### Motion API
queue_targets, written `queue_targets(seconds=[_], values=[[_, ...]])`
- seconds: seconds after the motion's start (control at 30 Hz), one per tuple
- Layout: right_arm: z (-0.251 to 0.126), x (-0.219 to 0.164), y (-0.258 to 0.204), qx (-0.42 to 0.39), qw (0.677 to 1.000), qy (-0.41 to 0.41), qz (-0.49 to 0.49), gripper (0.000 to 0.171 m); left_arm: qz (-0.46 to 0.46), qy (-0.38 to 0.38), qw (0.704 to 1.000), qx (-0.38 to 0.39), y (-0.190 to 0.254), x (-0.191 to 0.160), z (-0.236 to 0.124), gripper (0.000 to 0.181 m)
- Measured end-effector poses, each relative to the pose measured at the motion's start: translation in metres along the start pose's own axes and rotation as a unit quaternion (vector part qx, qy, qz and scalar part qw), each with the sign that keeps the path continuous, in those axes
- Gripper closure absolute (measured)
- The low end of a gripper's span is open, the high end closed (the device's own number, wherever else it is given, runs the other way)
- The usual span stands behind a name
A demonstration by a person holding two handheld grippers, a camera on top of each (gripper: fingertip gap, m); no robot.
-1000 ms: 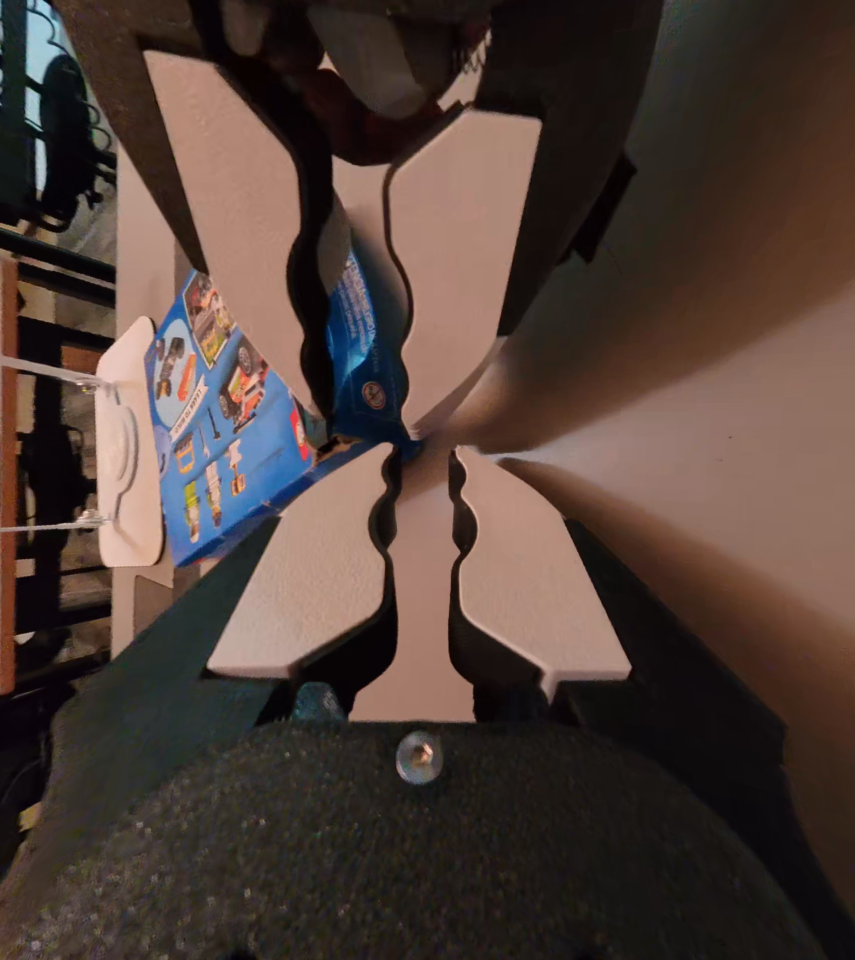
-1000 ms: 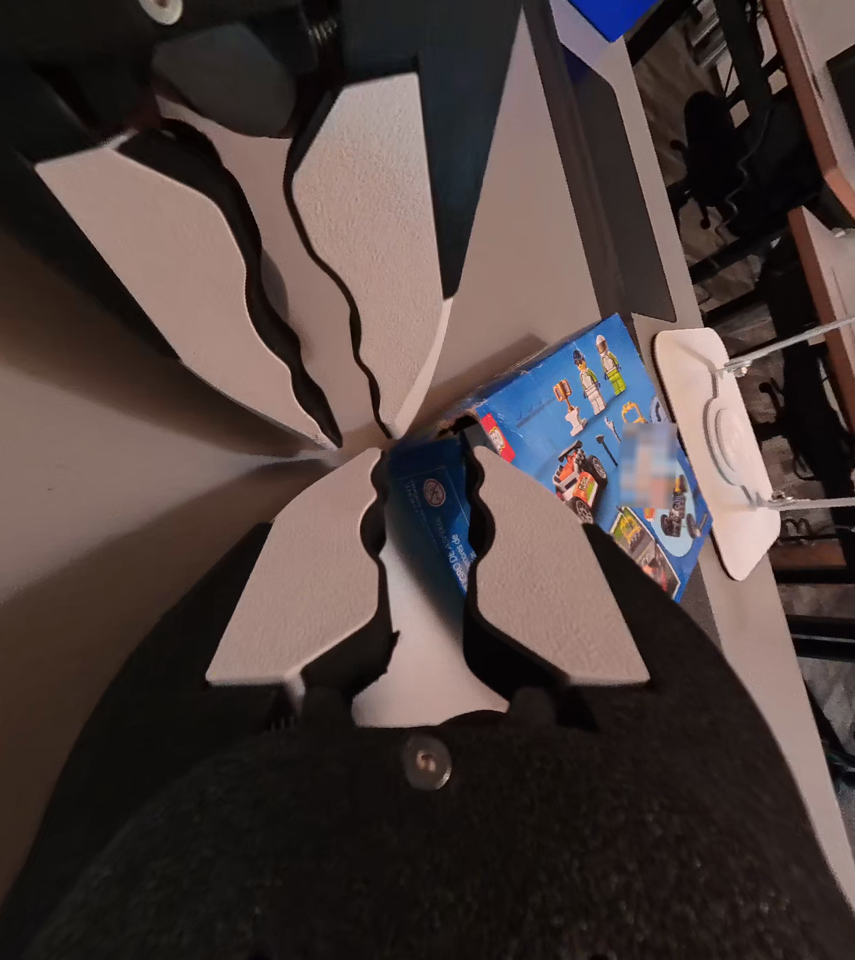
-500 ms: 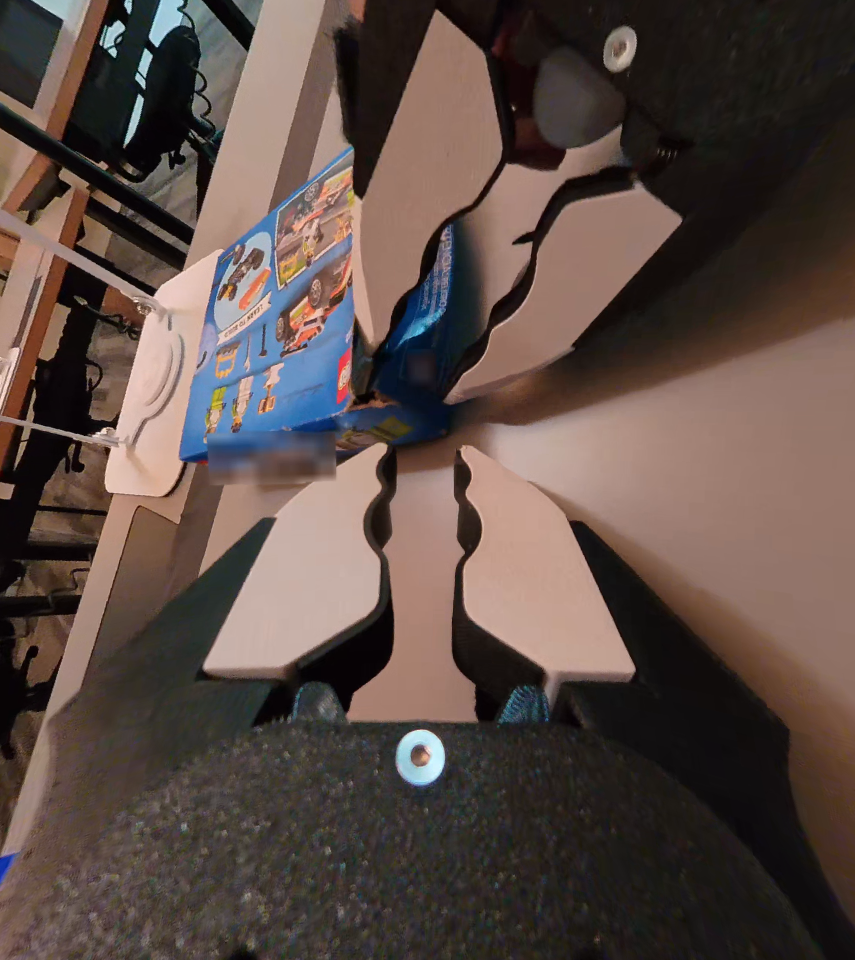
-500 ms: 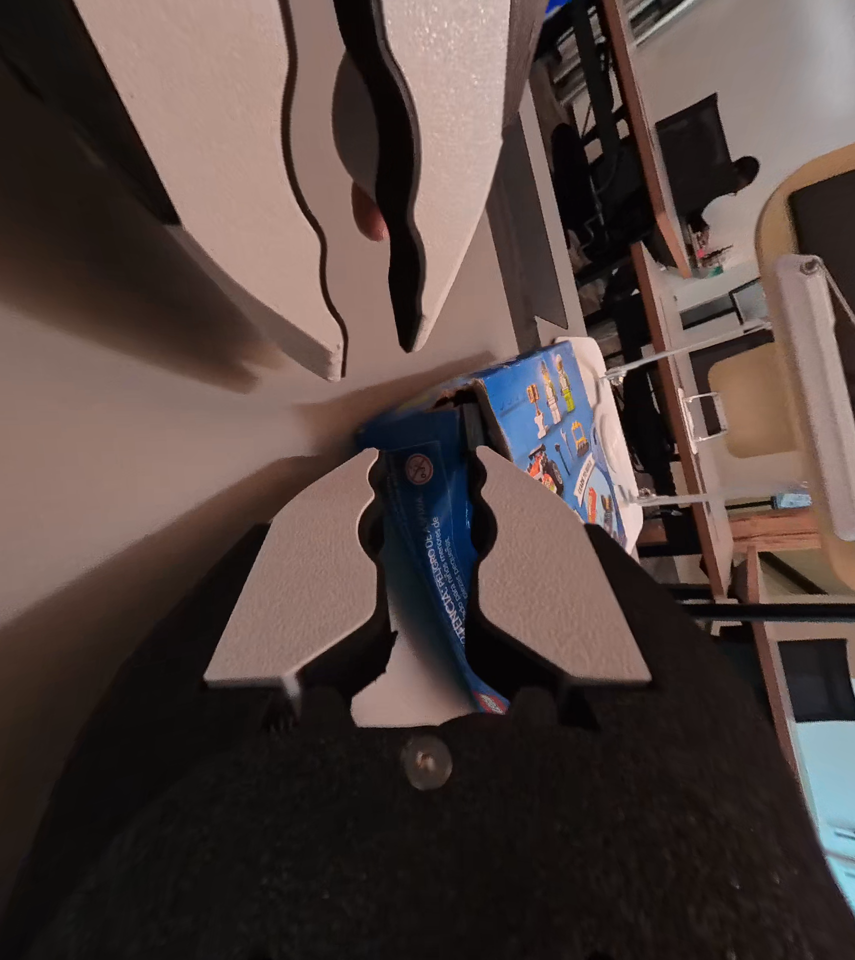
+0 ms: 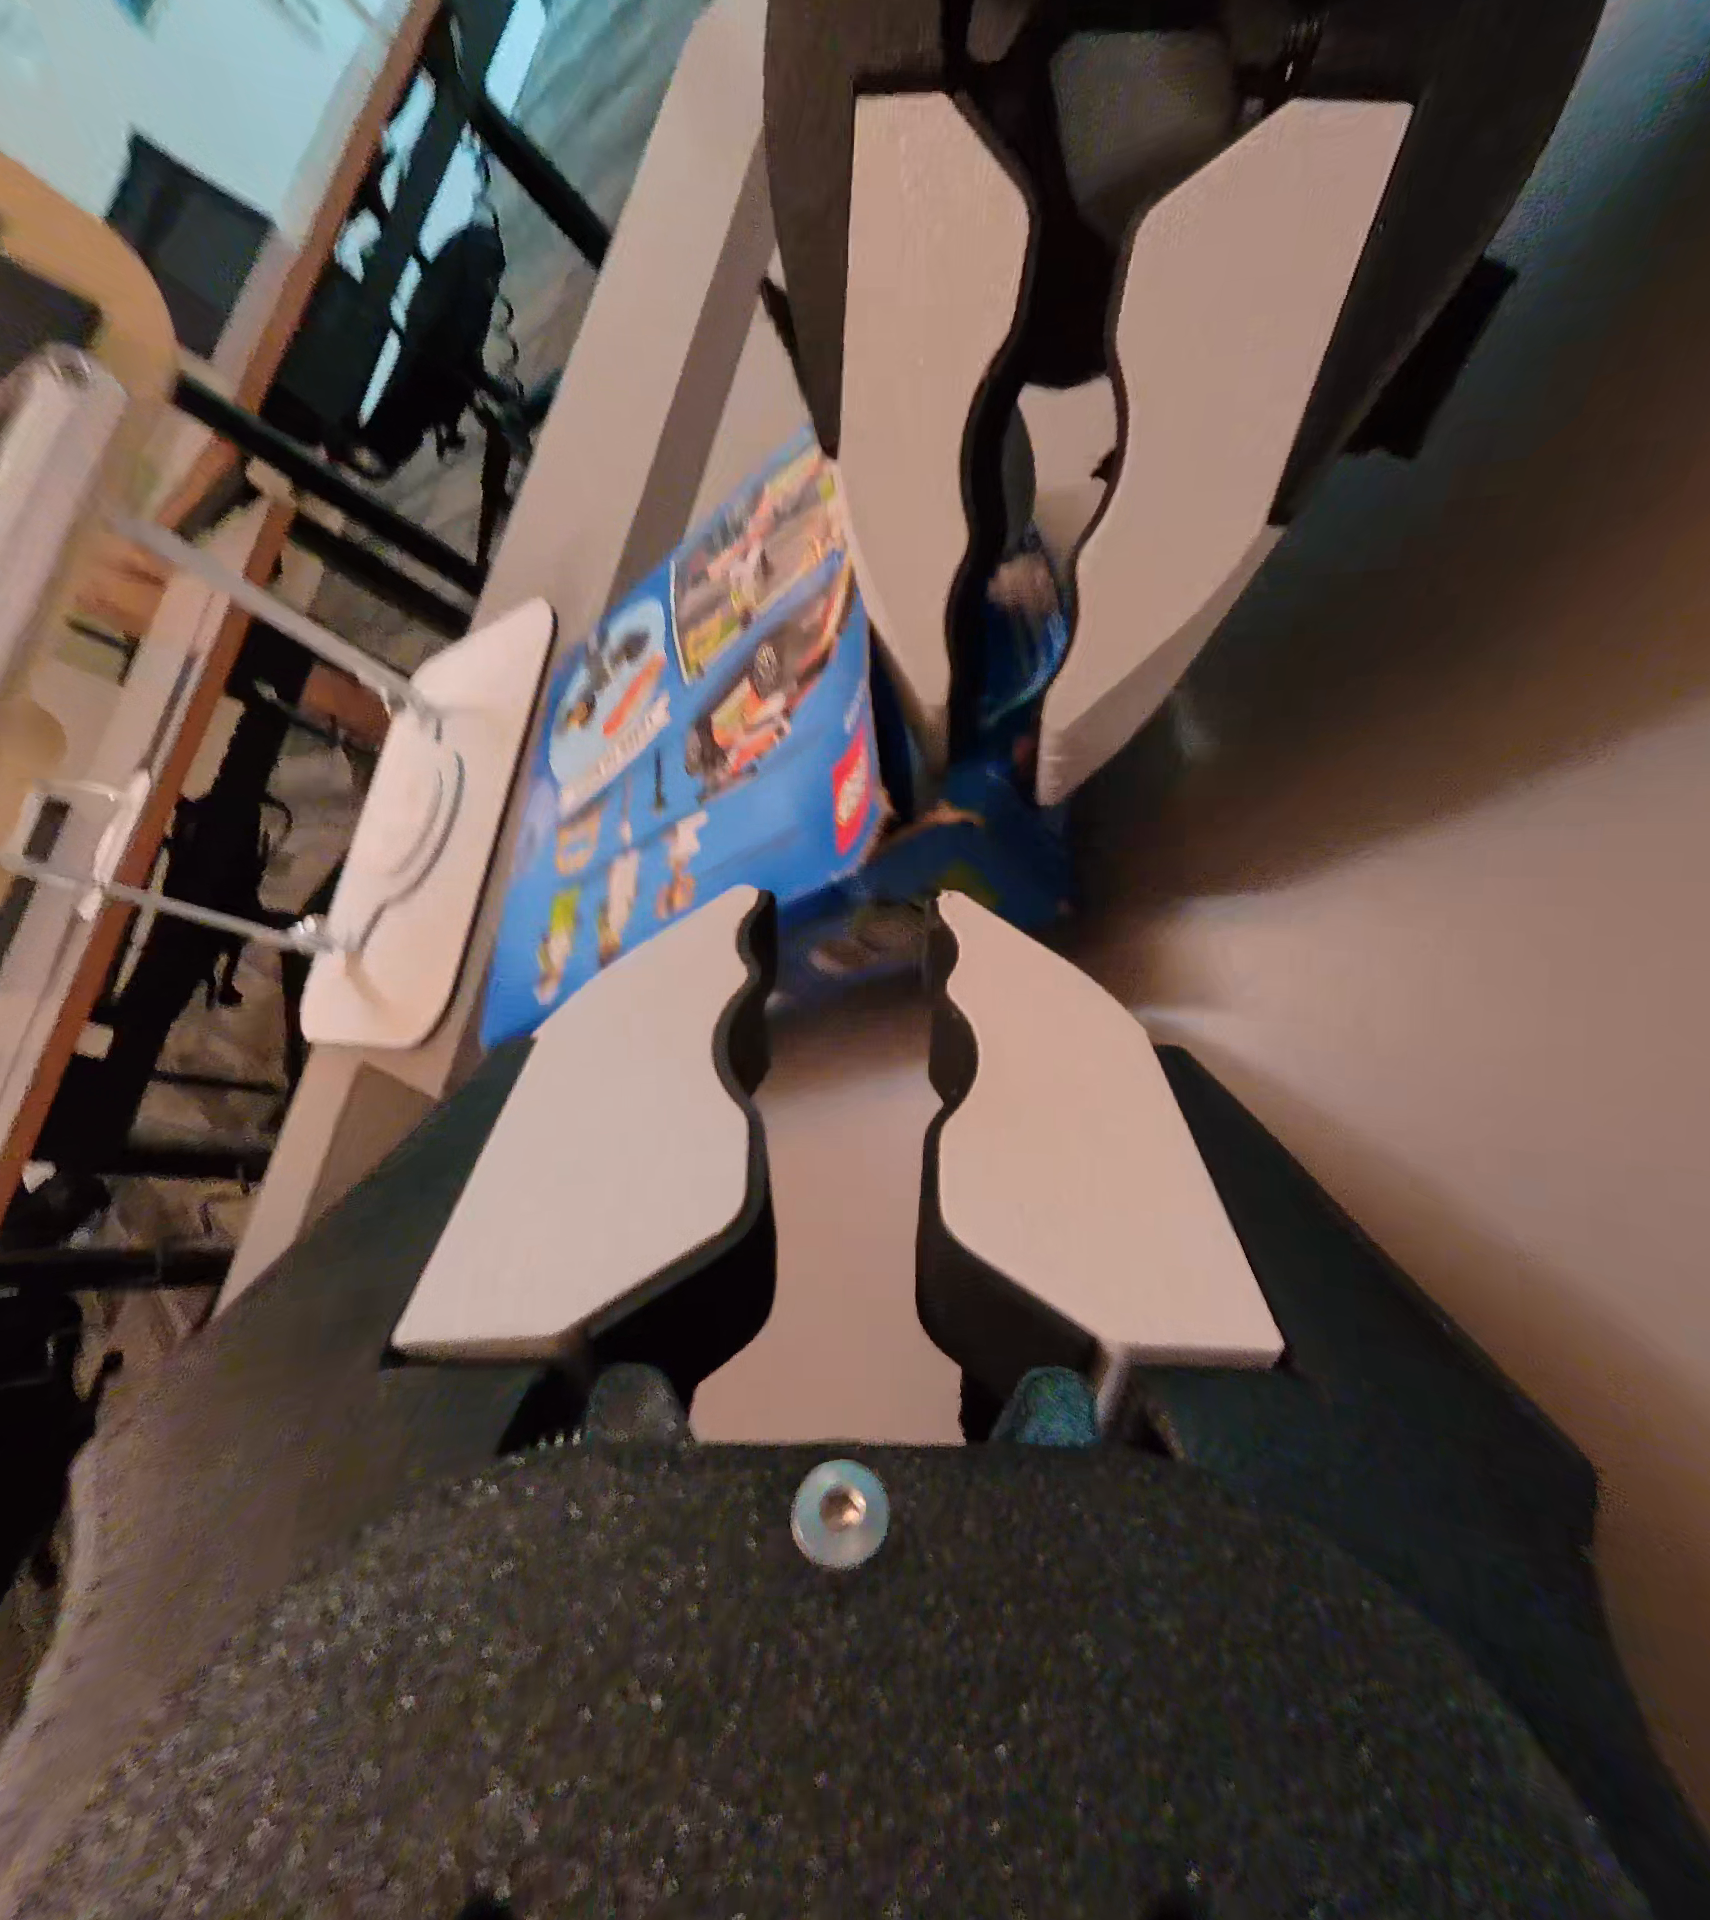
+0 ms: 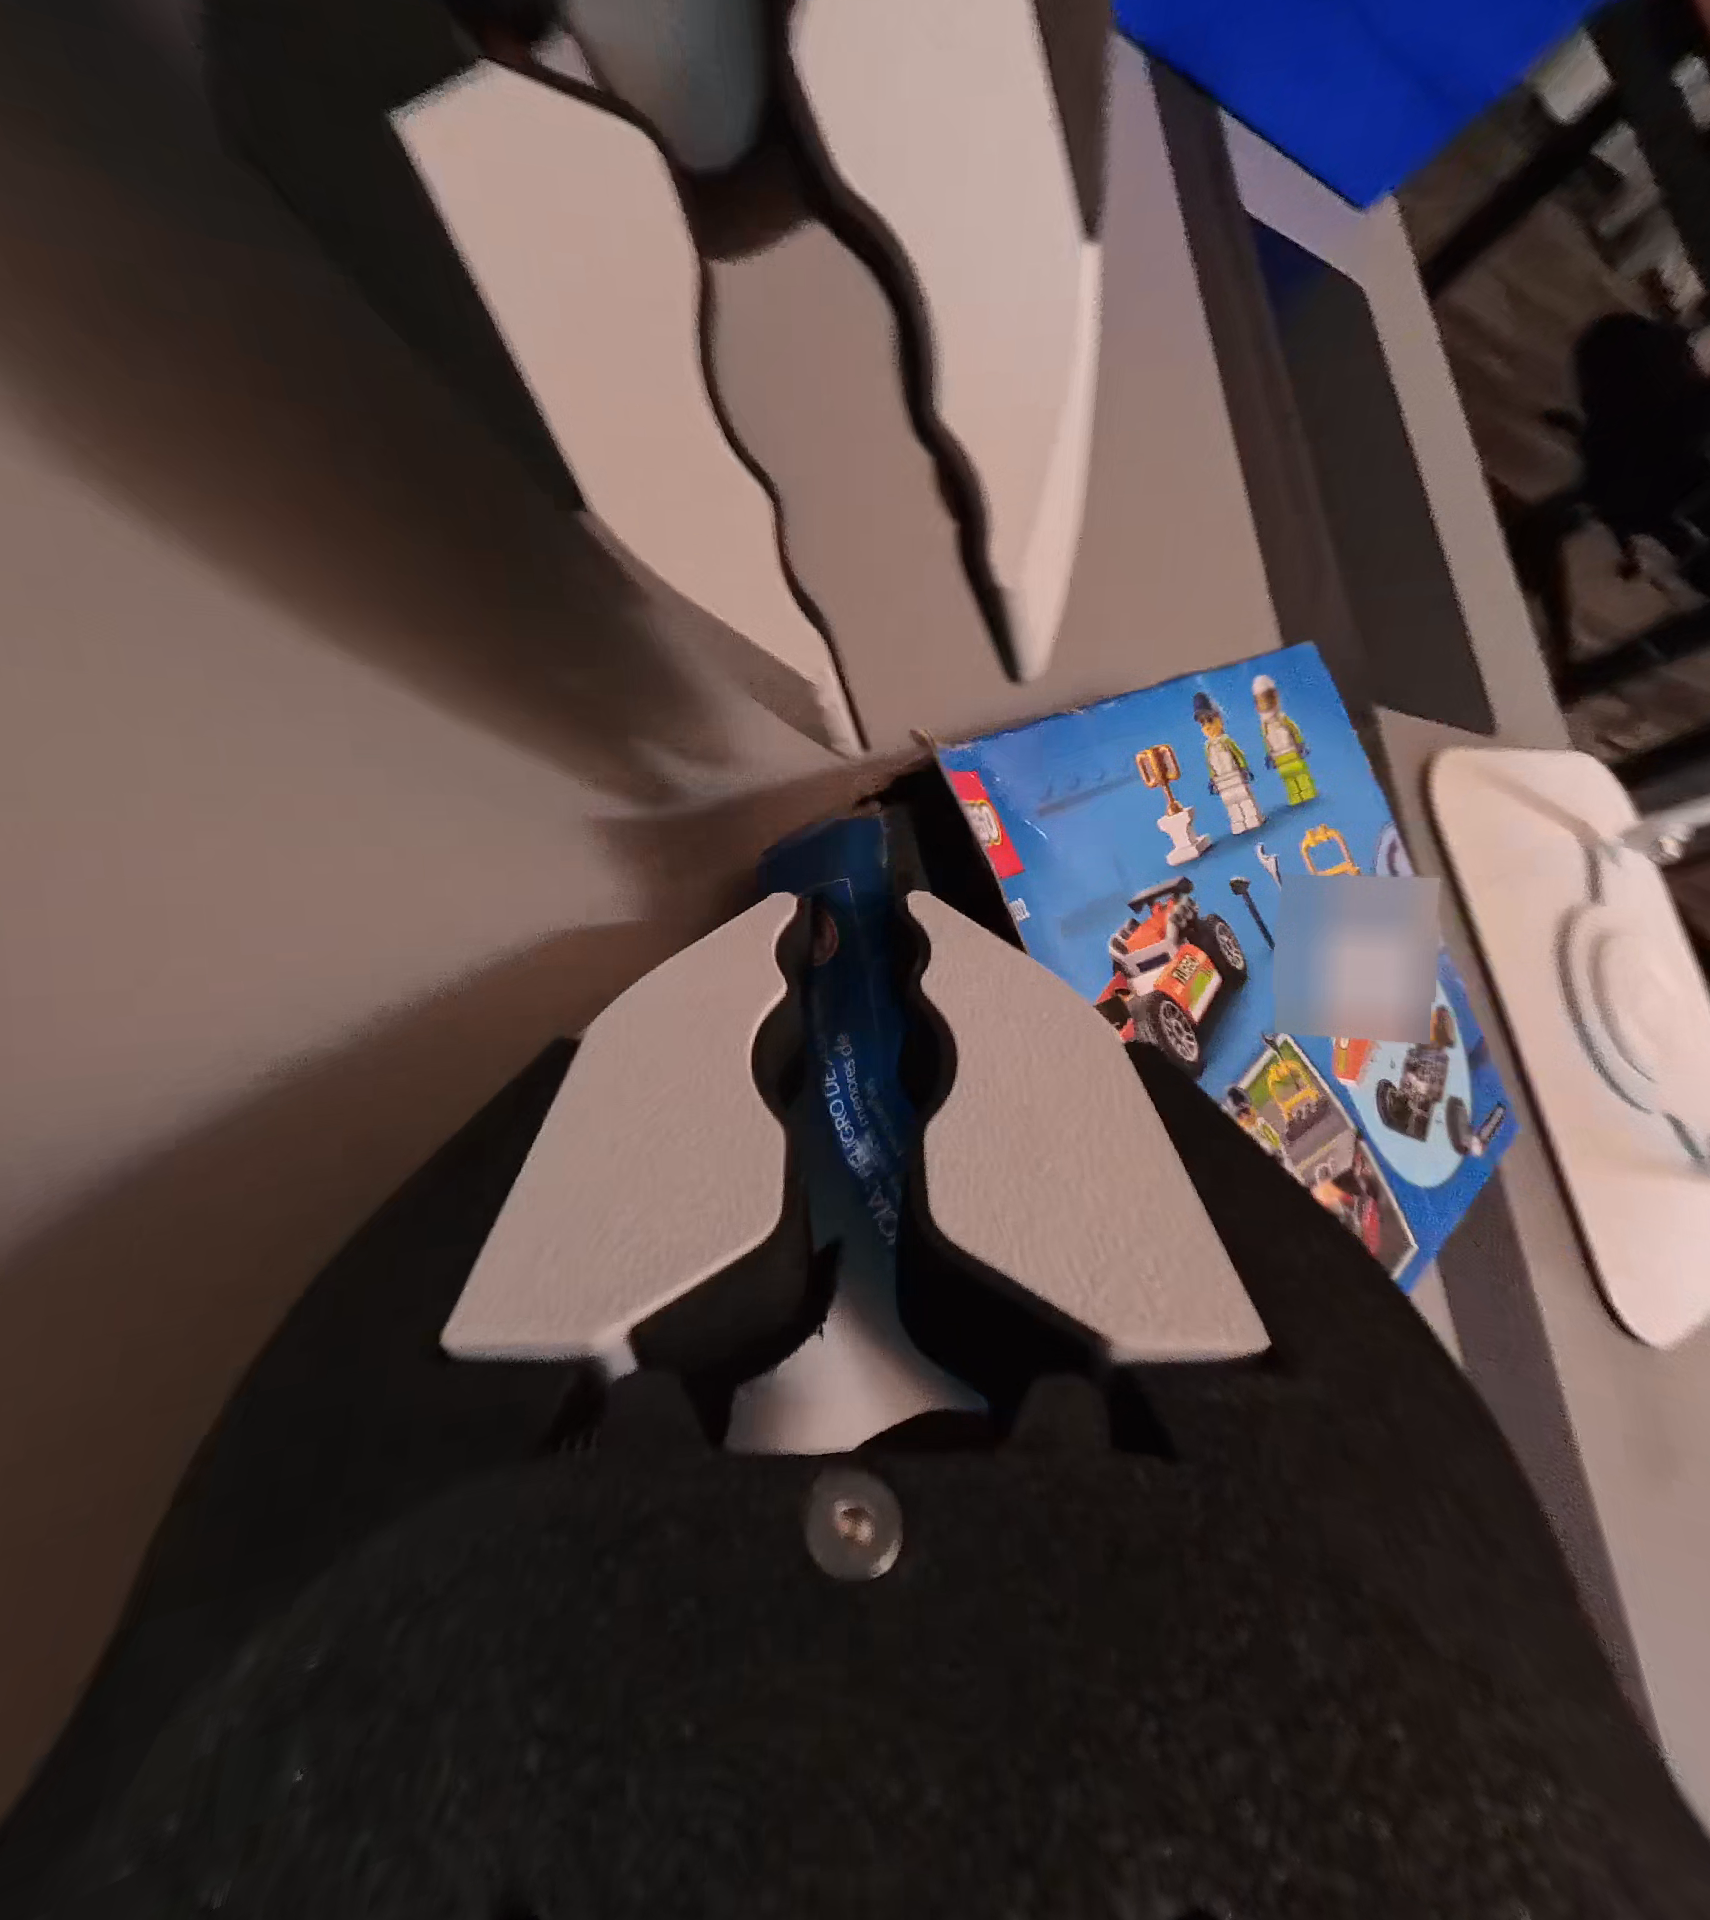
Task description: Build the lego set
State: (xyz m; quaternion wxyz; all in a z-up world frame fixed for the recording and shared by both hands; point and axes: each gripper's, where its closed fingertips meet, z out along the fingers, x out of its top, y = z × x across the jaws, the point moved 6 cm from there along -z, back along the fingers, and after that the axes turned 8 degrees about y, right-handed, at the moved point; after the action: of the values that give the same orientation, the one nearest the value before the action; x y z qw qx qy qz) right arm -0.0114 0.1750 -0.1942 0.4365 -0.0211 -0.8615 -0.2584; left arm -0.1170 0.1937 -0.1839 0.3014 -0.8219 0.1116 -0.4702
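Pinching the blue end flap of the lego box, the right gripper has its jaws pressed onto the cardboard at frame centre. Left gripper sits at the box's near corner, jaws spread, nothing between them. Box lies on the pale surface, a white stand base just beside it, right of frame.

Glossy printed cardboard box; matt grainy tongs; smooth matt table
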Motion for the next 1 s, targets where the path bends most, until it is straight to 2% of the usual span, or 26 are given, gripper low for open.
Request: queue_targets(seconds=[0.13,0.23,0.33,0.57,0.73,1.0], values=[[-0.031,0.014,-0.014,0.064,0.998,0.029,-0.001,0.156,0.03,0.042,0.998,-0.047,0.012,0.03,-0.009,0.154],[-0.051,0.023,-0.02,0.104,0.993,0.056,0.011,0.157,0.022,0.063,0.991,-0.119,0.03,0.047,-0.014,0.142],[-0.066,0.027,-0.029,0.143,0.988,0.061,-0.005,0.157,0.034,0.069,0.988,-0.133,0.039,0.057,-0.01,0.136],[-0.086,0.025,-0.045,0.19,0.98,0.058,-0.022,0.159,0.065,0.081,0.98,-0.173,0.064,0.072,-0.009,0.15],[-0.095,0.018,-0.052,0.16,0.984,0.072,-0.02,0.161,0.04,0.07,0.979,-0.186,0.07,0.076,-0.006,0.16],[-0.097,-0.008,-0.081,-0.009,0.998,0.06,-0.035,0.16,0.062,-0.003,0.979,-0.196,0.086,0.075,0.012,0.167]])
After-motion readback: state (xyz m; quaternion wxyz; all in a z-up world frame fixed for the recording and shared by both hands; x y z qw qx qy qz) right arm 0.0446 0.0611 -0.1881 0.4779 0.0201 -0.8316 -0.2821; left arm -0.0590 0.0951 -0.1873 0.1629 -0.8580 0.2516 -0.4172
